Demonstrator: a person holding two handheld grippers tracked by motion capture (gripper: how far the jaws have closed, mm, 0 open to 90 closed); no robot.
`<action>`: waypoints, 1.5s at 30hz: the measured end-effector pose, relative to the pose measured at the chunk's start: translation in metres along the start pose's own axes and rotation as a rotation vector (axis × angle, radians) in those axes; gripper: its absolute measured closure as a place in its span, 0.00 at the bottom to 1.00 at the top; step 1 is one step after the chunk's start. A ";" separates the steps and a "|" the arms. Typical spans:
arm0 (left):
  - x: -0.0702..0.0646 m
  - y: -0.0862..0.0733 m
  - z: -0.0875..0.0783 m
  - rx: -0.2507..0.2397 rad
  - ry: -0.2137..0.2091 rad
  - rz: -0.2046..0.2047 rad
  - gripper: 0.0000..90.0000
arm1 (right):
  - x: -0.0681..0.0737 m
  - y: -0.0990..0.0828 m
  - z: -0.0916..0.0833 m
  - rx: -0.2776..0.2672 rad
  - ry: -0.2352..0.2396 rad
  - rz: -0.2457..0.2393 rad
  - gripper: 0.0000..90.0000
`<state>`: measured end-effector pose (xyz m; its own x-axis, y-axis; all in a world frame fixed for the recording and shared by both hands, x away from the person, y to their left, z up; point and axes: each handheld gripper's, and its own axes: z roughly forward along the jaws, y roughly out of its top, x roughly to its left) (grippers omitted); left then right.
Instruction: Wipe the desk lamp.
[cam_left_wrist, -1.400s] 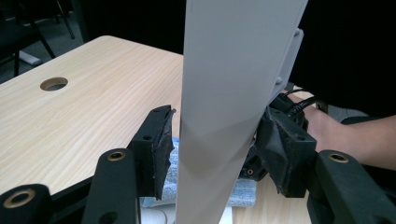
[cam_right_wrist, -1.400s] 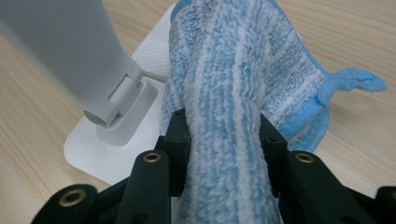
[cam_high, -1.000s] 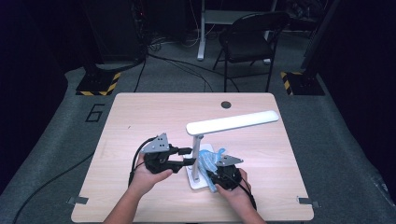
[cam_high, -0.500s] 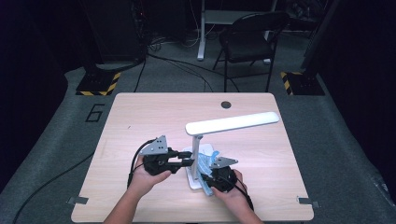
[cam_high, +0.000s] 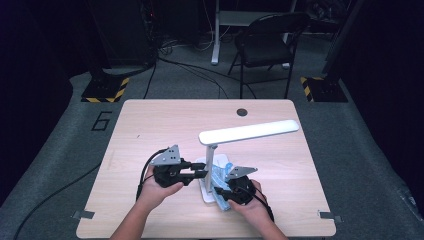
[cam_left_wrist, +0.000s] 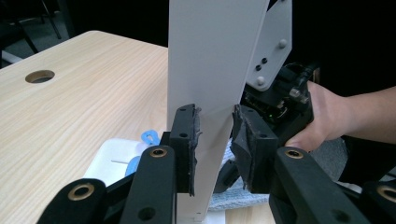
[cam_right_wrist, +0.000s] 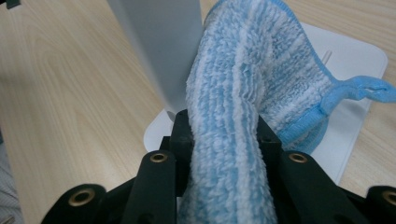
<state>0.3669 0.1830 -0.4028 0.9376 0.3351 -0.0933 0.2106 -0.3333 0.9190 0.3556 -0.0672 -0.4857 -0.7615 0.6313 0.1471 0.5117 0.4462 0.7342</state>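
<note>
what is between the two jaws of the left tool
The white upright post of the desk lamp stands between them, clamped by the left tool. The left gripper view shows both pads against its sides.

A recording lab or studio: the light wooden counter (cam_high: 150, 130) stands alone at the frame's centre on grey carpet, dark all around. Hazard-striped stand bases (cam_high: 104, 91) sit at upper left and right, cables (cam_high: 185, 67) trail near a folding chair (cam_high: 265, 42) at the top.
</note>
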 end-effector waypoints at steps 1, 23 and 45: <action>0.000 0.000 0.000 0.001 0.000 -0.001 0.78 | 0.001 0.000 -0.001 -0.002 0.001 0.003 0.76; 0.001 -0.001 0.003 0.025 -0.001 -0.001 0.78 | 0.013 0.020 -0.022 -0.033 0.006 -0.035 0.77; 0.005 -0.021 0.012 0.105 -0.005 -0.041 0.78 | 0.026 0.053 -0.059 -0.075 0.007 -0.084 0.76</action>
<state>0.3703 0.1807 -0.4273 0.9288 0.3462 -0.1323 0.2766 -0.4100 0.8691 0.3396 -0.0647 -0.4034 -0.8034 0.5890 0.0871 0.4148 0.4487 0.7916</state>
